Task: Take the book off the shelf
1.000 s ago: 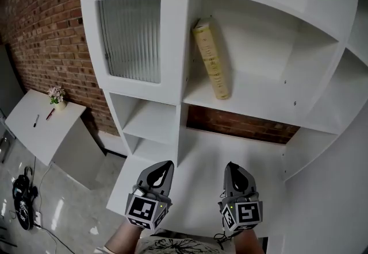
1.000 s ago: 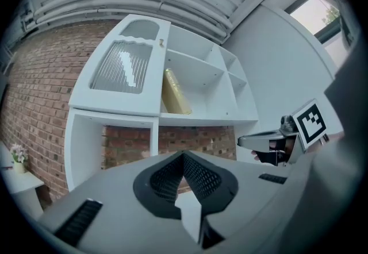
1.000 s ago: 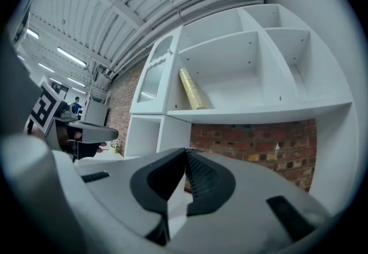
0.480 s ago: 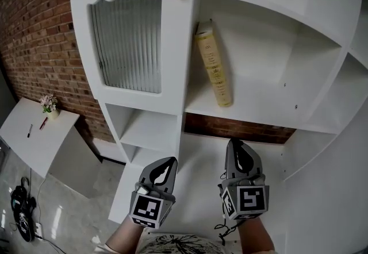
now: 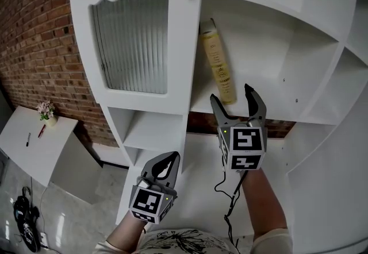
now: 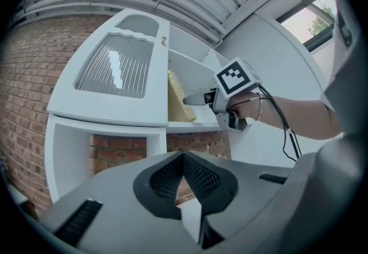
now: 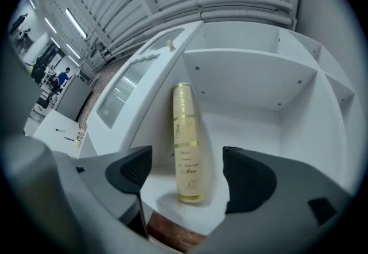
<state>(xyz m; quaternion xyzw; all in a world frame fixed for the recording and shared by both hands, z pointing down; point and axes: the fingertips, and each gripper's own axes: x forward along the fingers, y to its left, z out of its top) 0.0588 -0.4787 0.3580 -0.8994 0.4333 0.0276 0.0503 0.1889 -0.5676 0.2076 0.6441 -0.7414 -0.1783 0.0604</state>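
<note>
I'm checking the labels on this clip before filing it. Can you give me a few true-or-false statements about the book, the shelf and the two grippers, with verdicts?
1. The cream hardback book with gold lettering is the only thing on its white shelf. True.
2. The right gripper is clamped on the book. False: its jaws are opening, and the book stands ahead between them, untouched.
3. The left gripper has its jaws together on nothing. True.
4. The ribbed-glass cabinet door hangs wide open. False: it is shut.

You can see gold lettering down the spine of the book (image 7: 186, 143), but it is too blurred to read.
</note>
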